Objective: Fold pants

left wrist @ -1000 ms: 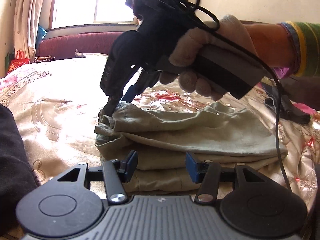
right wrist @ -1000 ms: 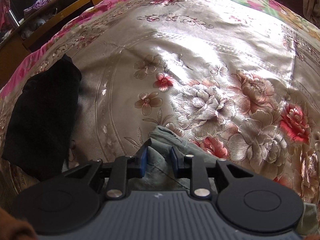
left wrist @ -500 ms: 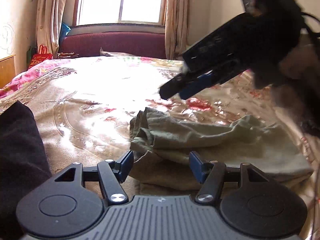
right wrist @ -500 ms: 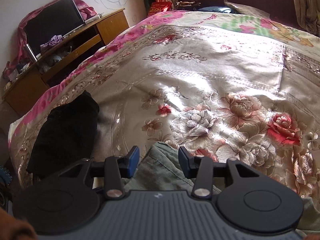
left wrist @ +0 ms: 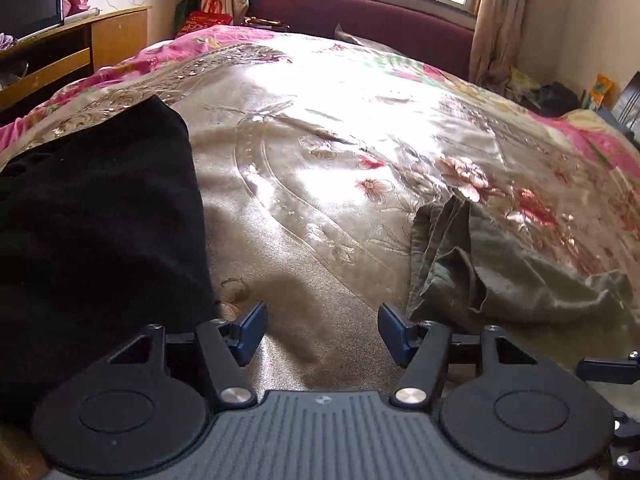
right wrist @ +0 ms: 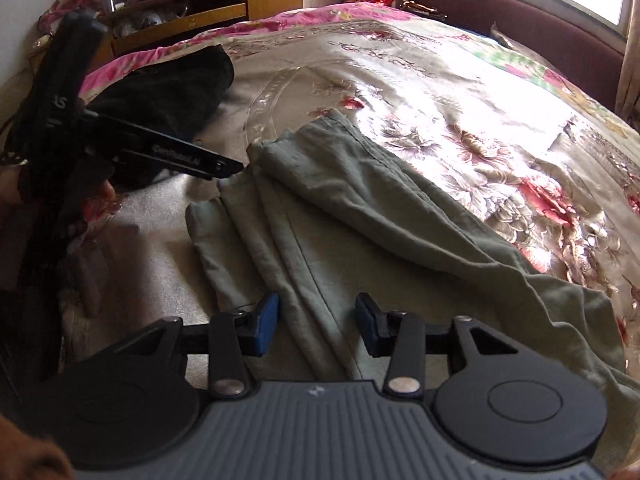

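Note:
Folded olive-green pants (right wrist: 320,208) lie on the flowered bedspread (right wrist: 460,92), in several long layers. My right gripper (right wrist: 316,330) hovers over their near end. Its jaws are closing, with pants cloth showing in the gap, and the blue pads (right wrist: 266,326) do not press on it. In the left wrist view the pants (left wrist: 500,272) sit bunched at the right, just beyond the right pad. My left gripper (left wrist: 322,334) stands open over bare bedspread (left wrist: 320,168). In the right wrist view the left gripper (right wrist: 230,169) is beside the pants' far-left corner.
A black garment (left wrist: 100,220) is heaped on the bed's left side, close to my left gripper, and shows in the right wrist view (right wrist: 172,92) too. A wooden desk (right wrist: 208,4) stands past the left bed edge, a dark red headboard (left wrist: 380,16) under the window.
The right gripper has let go of the pants corner and pulled back, so more of the pants shows. The left view has swung left off the pants towards the black garment.

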A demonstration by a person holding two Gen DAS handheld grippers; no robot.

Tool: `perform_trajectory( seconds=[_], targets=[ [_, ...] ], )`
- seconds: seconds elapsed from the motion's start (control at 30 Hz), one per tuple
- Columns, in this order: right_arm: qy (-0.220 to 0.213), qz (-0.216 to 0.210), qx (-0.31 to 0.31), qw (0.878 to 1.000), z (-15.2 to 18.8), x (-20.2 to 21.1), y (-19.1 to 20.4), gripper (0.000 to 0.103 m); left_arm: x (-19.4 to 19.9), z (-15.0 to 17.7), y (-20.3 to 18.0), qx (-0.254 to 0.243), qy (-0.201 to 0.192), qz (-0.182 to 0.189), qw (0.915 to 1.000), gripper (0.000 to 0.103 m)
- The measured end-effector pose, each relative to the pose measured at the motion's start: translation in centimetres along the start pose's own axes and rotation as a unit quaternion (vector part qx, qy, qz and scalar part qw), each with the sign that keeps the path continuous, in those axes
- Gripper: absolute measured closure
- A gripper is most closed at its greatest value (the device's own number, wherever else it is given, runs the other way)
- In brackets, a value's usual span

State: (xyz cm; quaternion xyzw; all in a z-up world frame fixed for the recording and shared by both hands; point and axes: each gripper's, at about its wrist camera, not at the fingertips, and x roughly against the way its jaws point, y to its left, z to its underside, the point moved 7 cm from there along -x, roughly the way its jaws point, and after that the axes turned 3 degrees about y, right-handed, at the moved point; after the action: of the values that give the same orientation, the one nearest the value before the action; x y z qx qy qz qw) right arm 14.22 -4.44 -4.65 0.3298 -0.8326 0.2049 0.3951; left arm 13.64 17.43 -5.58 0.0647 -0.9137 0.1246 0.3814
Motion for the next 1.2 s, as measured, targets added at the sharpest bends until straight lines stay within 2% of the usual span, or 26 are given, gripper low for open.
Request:
perform_trajectory(
  seconds=[0.07,0.1,0.17,0.23,0.3,0.43,0.47,0.5,0.57,0.67,0.73,0.93,1.07,1.13,1.2],
  targets=[
    [-0.002,-0.021,-0.049,0.999,0.3,0.3,-1.0,0.065,1.6,-0.2,-0.9,-0.022,-0.025,0.023,0.9992,0.029],
    [-0.003,-0.037,-0.078,0.996,0.4,0.5,-1.6,0.073,2.2,-0.3,-1.7,-0.039,-0.032,0.041,0.9979,0.028],
    [-0.004,-0.059,-0.127,0.990,0.4,0.9,-2.7,0.080,3.0,-0.4,-3.6,-0.088,-0.037,0.069,0.9931,0.025],
    [-0.004,-0.083,-0.165,0.983,0.6,1.4,-3.5,0.082,2.7,-0.4,-5.1,-0.139,-0.033,0.076,0.9868,0.025],
    [-0.011,-0.089,-0.169,0.981,0.6,1.9,-3.7,0.086,2.2,-0.5,-6.1,-0.175,-0.026,0.083,0.9807,0.025],
    [-0.012,-0.094,-0.170,0.981,0.6,2.3,-3.7,0.087,0.8,-0.8,-7.2,-0.216,0.006,0.105,0.9707,0.026],
    [-0.010,-0.096,-0.166,0.981,0.5,2.3,-3.7,0.085,0.6,-0.8,-7.3,-0.223,0.013,0.108,0.9688,0.031],
    [-0.008,-0.098,-0.161,0.982,0.5,2.3,-3.6,0.082,0.5,-0.8,-7.4,-0.230,0.018,0.108,0.9669,0.040],
    [-0.011,-0.095,-0.140,0.986,0.6,2.5,-3.3,0.082,0.6,-0.7,-7.7,-0.253,0.029,0.115,0.9601,0.053],
    [-0.015,-0.085,-0.099,0.991,0.5,2.7,-2.5,0.082,0.7,-0.5,-7.8,-0.288,0.031,0.108,0.9511,0.063],
    [-0.015,-0.089,-0.089,0.992,0.5,2.5,-2.3,0.081,0.8,-0.7,-7.6,-0.287,0.038,0.116,0.9501,0.066],
    [-0.021,-0.109,-0.112,0.987,0.0,1.9,-2.6,0.078,1.5,-1.8,-6.9,-0.249,0.041,0.153,0.9553,0.069],
    [-0.038,-0.112,-0.099,0.988,-1.3,1.2,-1.5,0.070,2.1,-2.6,-7.2,-0.232,0.040,0.171,0.9568,0.071],
    [-0.044,-0.107,-0.094,0.989,-1.8,0.6,-0.9,0.069,2.6,-3.2,-7.3,-0.228,0.034,0.177,0.9567,0.071],
    [-0.038,-0.093,-0.070,0.993,-1.9,-0.6,-0.1,0.063,3.0,-3.6,-7.5,-0.231,0.029,0.176,0.9564,0.071]
  ],
)
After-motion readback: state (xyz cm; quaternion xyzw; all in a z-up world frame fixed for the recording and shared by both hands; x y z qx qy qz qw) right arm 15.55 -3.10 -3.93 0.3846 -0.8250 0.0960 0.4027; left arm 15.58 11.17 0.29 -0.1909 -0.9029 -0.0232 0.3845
